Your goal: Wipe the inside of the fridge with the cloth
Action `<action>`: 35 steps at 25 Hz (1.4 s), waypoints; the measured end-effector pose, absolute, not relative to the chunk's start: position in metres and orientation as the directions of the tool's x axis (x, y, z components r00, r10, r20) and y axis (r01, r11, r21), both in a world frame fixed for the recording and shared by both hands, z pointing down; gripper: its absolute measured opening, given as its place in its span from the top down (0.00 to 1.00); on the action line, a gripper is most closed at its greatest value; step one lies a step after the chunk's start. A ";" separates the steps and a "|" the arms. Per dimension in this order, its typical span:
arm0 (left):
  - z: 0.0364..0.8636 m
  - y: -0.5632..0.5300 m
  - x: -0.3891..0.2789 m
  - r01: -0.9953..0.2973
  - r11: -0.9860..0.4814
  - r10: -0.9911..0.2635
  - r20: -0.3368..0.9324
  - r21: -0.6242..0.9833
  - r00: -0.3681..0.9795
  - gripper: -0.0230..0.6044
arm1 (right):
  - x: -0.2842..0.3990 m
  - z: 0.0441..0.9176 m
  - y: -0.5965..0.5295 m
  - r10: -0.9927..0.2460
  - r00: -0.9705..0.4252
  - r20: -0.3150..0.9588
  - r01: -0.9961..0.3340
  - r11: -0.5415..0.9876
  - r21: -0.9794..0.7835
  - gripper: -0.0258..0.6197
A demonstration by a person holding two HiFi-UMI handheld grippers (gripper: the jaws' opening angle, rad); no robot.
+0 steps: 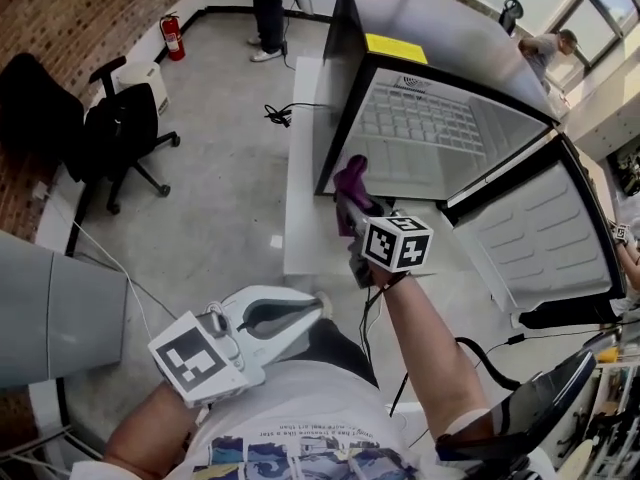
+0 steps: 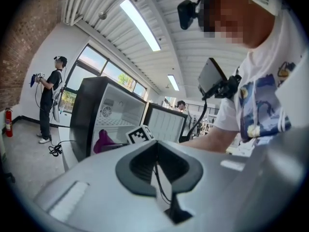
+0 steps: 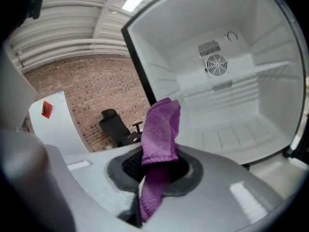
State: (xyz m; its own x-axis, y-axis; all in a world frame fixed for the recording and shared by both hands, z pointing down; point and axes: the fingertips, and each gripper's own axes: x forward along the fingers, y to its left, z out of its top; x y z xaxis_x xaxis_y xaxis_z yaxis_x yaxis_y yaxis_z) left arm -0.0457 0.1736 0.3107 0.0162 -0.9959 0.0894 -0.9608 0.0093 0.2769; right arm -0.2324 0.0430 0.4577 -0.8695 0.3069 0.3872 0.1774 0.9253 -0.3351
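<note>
A small black fridge [image 1: 440, 128] stands open on a low white platform, its white inside bare, its door [image 1: 545, 238] swung out to the right. My right gripper [image 1: 348, 203] is shut on a purple cloth [image 1: 351, 176] just in front of the opening's left edge. In the right gripper view the cloth [image 3: 161, 129] sticks up out of the right gripper [image 3: 157, 166], with the fridge's back wall and fan grille [image 3: 216, 64] beyond. My left gripper [image 1: 318, 308] hangs low by my body, shut and empty. The left gripper [image 2: 155, 146] points towards the fridge [image 2: 111, 115].
A black office chair [image 1: 120, 128] stands at the left beside a brick wall, with a fire extinguisher [image 1: 172, 36] farther back. A cable [image 1: 280, 116] lies on the floor near the platform [image 1: 300, 168]. One person [image 1: 268, 8] stands behind; another [image 1: 545, 48] is beyond the fridge.
</note>
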 end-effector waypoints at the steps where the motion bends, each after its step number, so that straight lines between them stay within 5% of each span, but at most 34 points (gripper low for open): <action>1: 0.309 0.177 -0.044 -0.962 -0.001 -0.996 0.081 0.272 0.024 0.96 | -0.224 0.446 0.048 0.298 -0.879 0.373 0.184 0.932 -0.313 0.88; 19: 0.298 0.046 0.021 -0.932 -0.336 -0.931 0.101 0.140 0.351 0.96 | -0.035 0.273 -0.149 -0.198 -0.969 0.150 -0.197 0.980 0.027 0.88; 35: 0.300 -0.073 0.049 -0.862 -0.490 -0.848 0.160 0.132 0.506 0.95 | -0.057 0.231 -0.257 -0.219 -0.972 0.084 -0.213 0.974 0.077 0.88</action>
State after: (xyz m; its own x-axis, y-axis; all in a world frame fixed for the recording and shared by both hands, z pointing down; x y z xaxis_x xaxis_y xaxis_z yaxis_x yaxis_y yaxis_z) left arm 0.0495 -0.0734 0.3004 0.5059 -0.8476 0.1600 -0.8619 -0.4896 0.1318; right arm -0.0572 -0.2569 0.2311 -0.9720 -0.2195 0.0841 -0.2132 0.9740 0.0771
